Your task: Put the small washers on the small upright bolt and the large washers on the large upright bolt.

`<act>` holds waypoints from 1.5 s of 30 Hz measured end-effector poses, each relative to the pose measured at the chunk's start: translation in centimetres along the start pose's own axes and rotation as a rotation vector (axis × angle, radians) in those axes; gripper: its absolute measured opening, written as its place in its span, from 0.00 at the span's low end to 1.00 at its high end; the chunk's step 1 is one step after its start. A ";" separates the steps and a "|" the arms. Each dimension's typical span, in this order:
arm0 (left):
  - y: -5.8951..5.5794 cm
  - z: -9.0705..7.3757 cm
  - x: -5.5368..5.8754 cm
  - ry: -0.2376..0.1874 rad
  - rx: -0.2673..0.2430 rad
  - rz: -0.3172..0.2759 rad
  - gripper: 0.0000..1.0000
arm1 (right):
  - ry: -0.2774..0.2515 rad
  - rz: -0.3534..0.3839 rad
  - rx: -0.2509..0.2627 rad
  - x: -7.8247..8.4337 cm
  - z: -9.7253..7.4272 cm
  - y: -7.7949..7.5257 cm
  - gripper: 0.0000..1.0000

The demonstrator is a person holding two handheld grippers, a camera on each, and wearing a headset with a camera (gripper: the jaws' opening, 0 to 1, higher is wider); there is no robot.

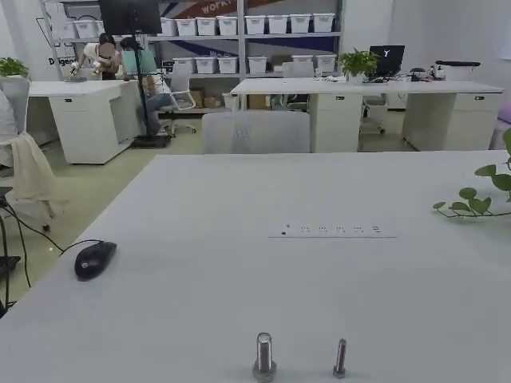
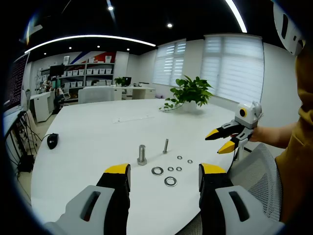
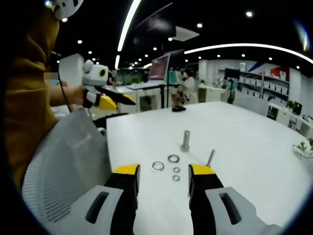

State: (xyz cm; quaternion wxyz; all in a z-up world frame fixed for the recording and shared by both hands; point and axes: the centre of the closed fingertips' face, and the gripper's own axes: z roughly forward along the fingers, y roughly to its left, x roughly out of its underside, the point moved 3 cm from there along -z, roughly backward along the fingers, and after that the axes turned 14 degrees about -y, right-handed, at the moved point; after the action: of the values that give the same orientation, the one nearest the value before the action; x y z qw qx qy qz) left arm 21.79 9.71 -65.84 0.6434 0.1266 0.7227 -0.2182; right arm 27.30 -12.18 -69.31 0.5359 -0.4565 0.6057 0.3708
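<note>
The left gripper (image 2: 165, 170) hangs with its jaws spread wide and nothing between them. The right gripper (image 3: 165, 171) is likewise parted and empty. Just ahead of the left gripper's tips, flat on the white table (image 2: 98, 142), lie the large washers (image 2: 157, 171). The small washers (image 2: 179, 169) are close by, a little toward its right jaw. Beyond them stands the large bolt (image 2: 142, 155), toward the left jaw, and the small bolt (image 2: 166, 146) is straight ahead and farther out. From the right gripper the washers also sit just ahead, with the large bolt past them and the small bolt off its right jaw.

The likely trouble is the pick itself. The washers are thin and lie flat, so a jaw may skate over one, or shove it into its neighbours. The small ones sit near enough together that two could be caught at once. Neither bolt looks fastened down, so a sideways knock could topple one — the slim one most easily.

Both bolts rest on their heads with their shanks pointing straight up, so the long axis is vertical. The washers' holes face up too, so each should be kept level as it is lowered over a tip.
</note>
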 end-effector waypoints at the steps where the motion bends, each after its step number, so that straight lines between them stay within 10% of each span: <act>1: 0.0 0.0 0.0 -0.002 -0.001 0.001 0.56 | 0.001 -0.001 0.001 0.0 0.0 0.0 0.40; 45: -2.1 0.2 -0.7 -0.006 0.017 0.023 0.56 | 0.018 -0.026 0.000 0.8 -1.3 0.0 0.39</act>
State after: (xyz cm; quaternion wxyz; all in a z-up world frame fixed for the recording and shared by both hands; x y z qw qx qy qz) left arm 21.11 7.89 -64.81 0.6468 0.1400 0.7175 -0.2173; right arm 26.88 -13.57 -69.92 0.5352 -0.4675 0.6047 0.3597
